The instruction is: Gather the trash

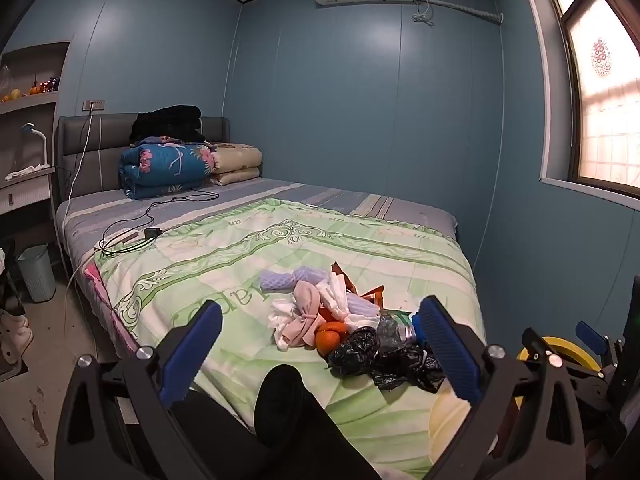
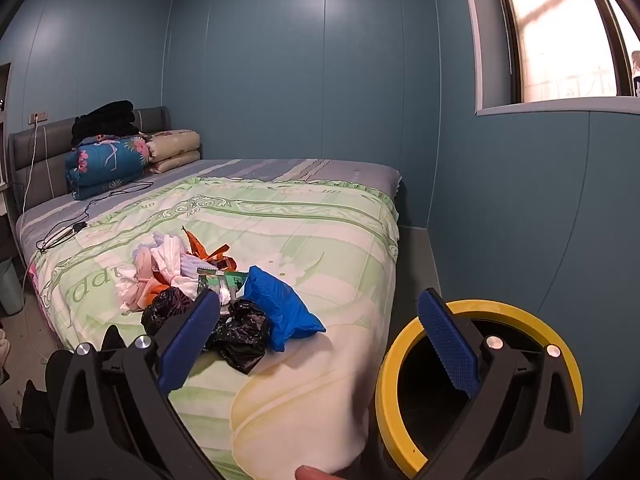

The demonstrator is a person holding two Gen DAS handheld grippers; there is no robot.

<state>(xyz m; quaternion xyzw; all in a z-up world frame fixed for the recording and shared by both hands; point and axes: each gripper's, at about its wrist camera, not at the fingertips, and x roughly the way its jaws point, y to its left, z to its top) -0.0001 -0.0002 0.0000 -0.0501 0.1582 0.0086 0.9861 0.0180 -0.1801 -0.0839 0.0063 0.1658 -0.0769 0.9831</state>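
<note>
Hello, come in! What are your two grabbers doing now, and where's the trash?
Left gripper open, empty. Right gripper open, empty. Trash pile on the bed, untouched. Yellow bin beside the bed. Nothing blocking.

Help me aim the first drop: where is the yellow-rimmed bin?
In the right wrist view the yellow-rimmed bin stands low on the right, beside the bed's foot corner, near the blue bag.

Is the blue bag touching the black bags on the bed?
Touching. The right wrist view shows the blue bag lying against the crumpled black bags, overlapping with no gap.
</note>
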